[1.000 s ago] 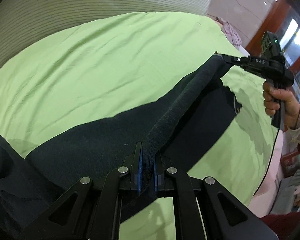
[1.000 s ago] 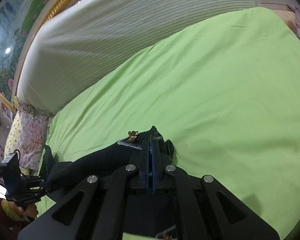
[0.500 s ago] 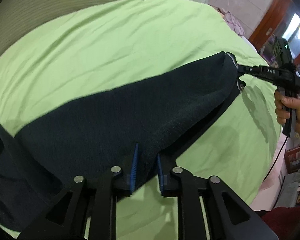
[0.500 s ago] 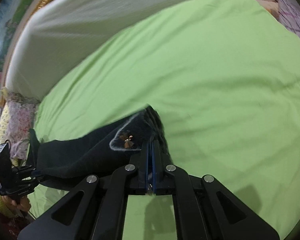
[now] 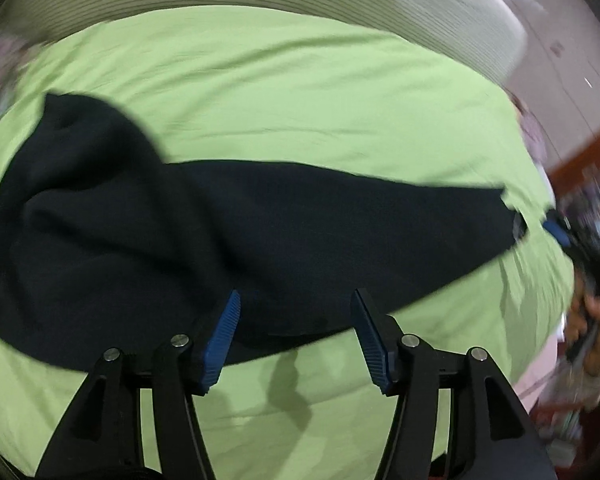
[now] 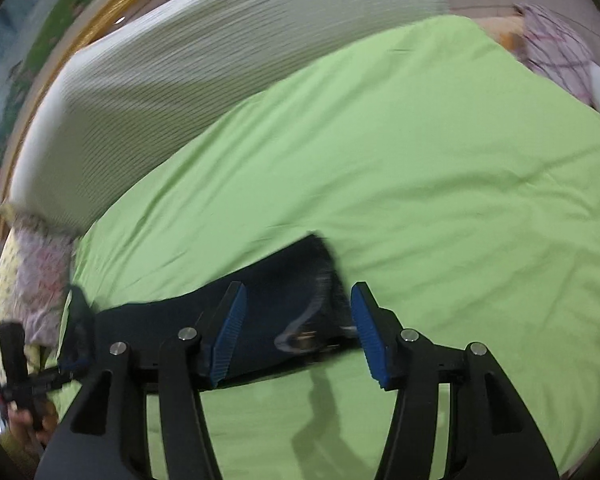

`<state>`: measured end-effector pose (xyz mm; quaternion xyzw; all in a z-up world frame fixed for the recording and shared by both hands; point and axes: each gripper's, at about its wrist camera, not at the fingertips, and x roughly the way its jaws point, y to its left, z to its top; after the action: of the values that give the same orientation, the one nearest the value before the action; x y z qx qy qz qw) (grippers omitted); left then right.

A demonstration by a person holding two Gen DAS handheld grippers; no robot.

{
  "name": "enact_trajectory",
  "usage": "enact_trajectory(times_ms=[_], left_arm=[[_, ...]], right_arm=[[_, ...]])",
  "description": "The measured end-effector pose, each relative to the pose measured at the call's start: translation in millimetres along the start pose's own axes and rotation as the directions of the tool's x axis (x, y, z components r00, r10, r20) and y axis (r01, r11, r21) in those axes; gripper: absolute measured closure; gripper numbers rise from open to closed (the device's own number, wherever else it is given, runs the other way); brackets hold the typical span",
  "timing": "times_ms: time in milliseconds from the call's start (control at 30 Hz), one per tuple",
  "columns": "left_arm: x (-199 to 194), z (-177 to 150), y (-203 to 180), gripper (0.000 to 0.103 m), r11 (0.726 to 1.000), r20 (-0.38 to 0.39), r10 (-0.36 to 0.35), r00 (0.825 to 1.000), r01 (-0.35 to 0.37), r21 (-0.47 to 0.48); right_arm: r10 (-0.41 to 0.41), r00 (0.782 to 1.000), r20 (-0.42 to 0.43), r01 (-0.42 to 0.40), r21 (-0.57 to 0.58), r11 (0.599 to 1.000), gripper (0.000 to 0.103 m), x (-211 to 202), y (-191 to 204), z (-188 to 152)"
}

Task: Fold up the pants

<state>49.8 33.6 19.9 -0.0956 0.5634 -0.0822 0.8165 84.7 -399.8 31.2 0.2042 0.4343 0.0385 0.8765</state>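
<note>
Dark pants [image 5: 260, 232] lie spread across the green bedsheet [image 5: 300, 100]. Your left gripper [image 5: 296, 336] and right gripper [image 6: 296, 328] both gape wide, holding nothing. The fabric looks soft, limp, light—pinch a thick hem or waistband edge.
</note>
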Motion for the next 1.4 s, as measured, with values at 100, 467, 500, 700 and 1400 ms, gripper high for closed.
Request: enact_trajectory(times_ms=[100, 467, 500, 700, 1400], left_arm=[[-6, 11, 23, 0.038, 0.992, -0.003, 0.049, 0.999, -0.049, -0.116], [-5, 73, 60, 0.036, 0.935, -0.039, 0.182, 0.983, -0.185, -0.304], [-5, 79, 63, 0.036, 0.93, -0.044, 0.193, 0.98, -0.197, -0.309], [12, 109, 72, 0.036, 0.903, -0.111, 0.283, 0.953, -0.303, -0.304], [-37, 56, 140, 0.096, 0.894, 0.108, 0.129, 0.986, -0.069, -0.442]], right_arm=[[0.08, 0.996, -0.042, -0.082, -0.048, 0.995, 0.047, 14, 31, -5], [0.285, 0.908, -0.307, -0.38, -0.316, 0.87, 0.047, 89, 198, -62], [0.295, 0.897, -0.328, -0.401, -0.329, 0.855, 0.047, 92, 208, -67], [0.317, 0.836, -0.447, -0.512, -0.43, 0.743, 0.047, 114, 274, -104], [0.243, 0.828, -0.505, -0.537, -0.59, 0.604, 0.098, 140, 340, -146]])
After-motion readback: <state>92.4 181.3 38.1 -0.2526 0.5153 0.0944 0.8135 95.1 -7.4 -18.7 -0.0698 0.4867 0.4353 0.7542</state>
